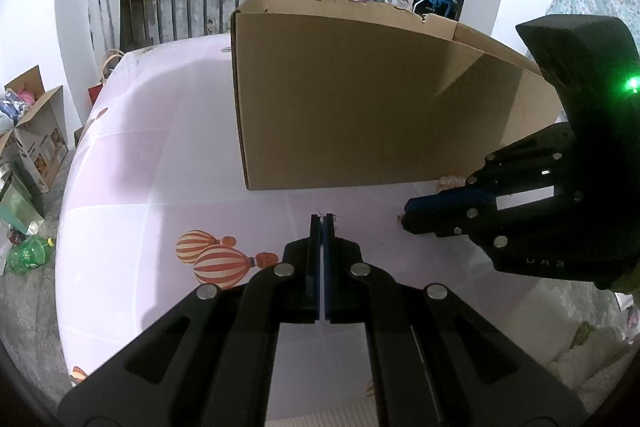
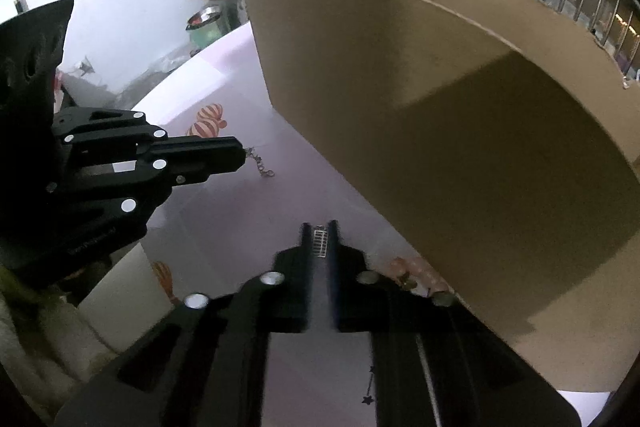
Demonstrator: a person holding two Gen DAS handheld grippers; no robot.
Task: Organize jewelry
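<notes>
Over the pink cloth beside the box, we pinch a thin chain in our left gripper, jaws closed on it, its free end dangling toward the box. Our right gripper stands barely parted around a small ladder-like silver piece; whether it grips, we cannot tell. Pink beads lie by the box's base, nearest our right.
</notes>
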